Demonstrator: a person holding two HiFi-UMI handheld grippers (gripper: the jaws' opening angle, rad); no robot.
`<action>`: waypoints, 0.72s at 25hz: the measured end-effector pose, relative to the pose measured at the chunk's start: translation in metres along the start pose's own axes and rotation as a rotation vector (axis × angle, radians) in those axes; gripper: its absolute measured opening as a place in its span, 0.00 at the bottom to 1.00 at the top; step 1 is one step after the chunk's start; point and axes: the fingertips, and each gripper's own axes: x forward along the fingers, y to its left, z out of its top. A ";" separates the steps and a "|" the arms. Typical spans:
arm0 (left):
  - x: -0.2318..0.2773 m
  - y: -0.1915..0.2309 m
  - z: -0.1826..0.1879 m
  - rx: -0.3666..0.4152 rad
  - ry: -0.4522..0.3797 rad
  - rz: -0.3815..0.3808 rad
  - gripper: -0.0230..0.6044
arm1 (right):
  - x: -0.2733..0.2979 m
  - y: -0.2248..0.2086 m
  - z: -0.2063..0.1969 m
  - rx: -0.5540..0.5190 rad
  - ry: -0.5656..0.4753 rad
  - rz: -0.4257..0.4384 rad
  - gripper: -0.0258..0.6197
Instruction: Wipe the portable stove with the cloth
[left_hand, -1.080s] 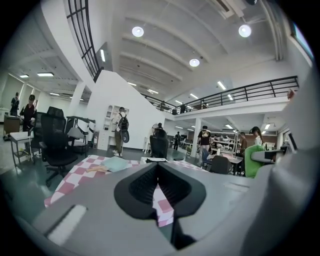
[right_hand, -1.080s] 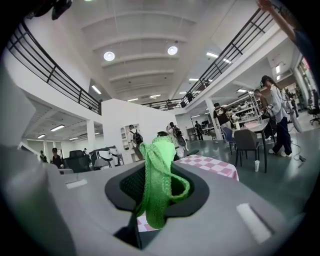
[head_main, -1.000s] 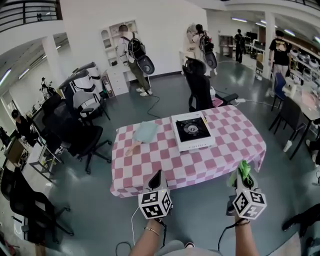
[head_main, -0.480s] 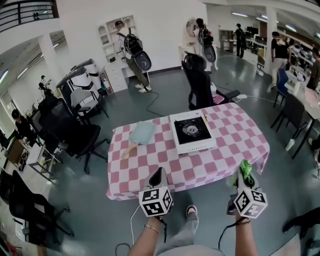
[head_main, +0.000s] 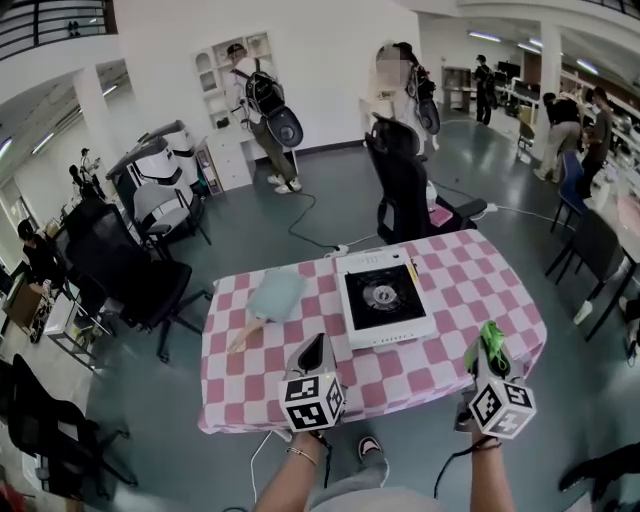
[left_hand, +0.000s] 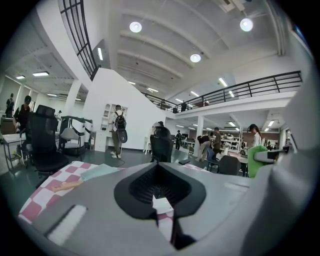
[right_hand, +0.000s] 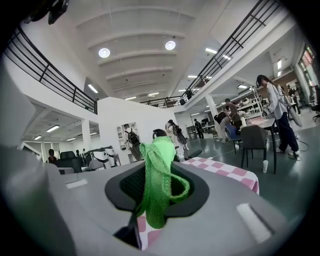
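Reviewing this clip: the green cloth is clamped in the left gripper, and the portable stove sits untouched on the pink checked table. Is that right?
Not quite. The green cloth is clamped in the right gripper, as the right gripper view shows; the left gripper is shut on nothing. The portable stove does sit untouched on the pink checked table.
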 end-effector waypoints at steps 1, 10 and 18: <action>0.013 0.002 0.003 0.001 0.001 0.002 0.04 | 0.013 -0.002 0.003 -0.003 0.001 0.002 0.18; 0.115 0.030 0.024 -0.009 0.008 0.037 0.04 | 0.132 -0.011 0.029 -0.008 0.010 0.011 0.18; 0.162 0.056 0.027 -0.022 0.024 0.075 0.04 | 0.197 -0.009 0.035 -0.027 0.048 0.022 0.18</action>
